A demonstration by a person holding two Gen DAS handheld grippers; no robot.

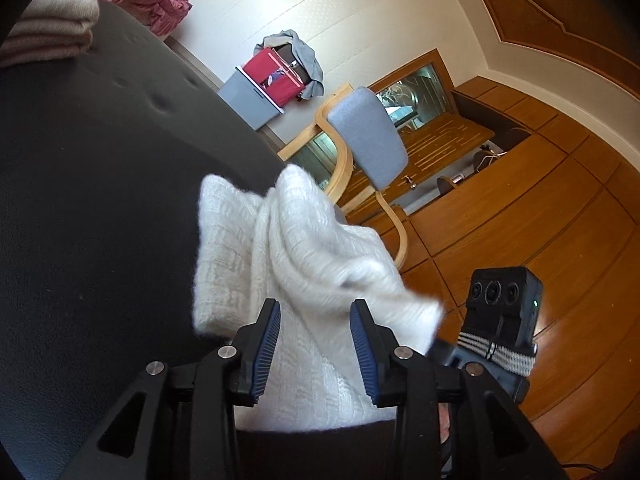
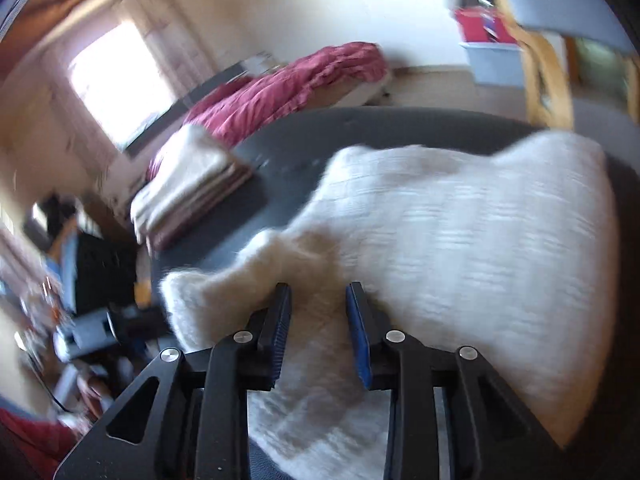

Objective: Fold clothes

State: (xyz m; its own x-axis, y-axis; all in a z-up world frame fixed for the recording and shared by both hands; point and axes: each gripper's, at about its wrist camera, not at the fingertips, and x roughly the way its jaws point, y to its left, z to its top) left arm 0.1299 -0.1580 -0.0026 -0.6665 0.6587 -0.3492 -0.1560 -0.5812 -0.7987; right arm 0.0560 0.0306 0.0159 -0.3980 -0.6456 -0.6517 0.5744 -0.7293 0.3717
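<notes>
A white knit garment [image 1: 304, 240] lies bunched on a dark grey padded surface [image 1: 100, 180]. In the left wrist view my left gripper [image 1: 314, 308] stands open, with a raised fold of the knit between its blue pads; the cloth spreads wider than the gap behind the fingers. The right wrist view is blurred. There the same garment [image 2: 460, 220] stretches flat to the right across the dark surface [image 2: 360, 128], and my right gripper [image 2: 318, 292] is shut on a fluffy edge of it at the near left.
A folded stack of pale clothes [image 2: 188, 184] sits on the far corner of the surface, with pink bedding [image 2: 288, 84] behind. A grey wooden-framed chair [image 1: 368, 136] and a grey laundry bin [image 1: 256, 100] stand on the floor. A black camera unit [image 1: 504, 300] is close at right.
</notes>
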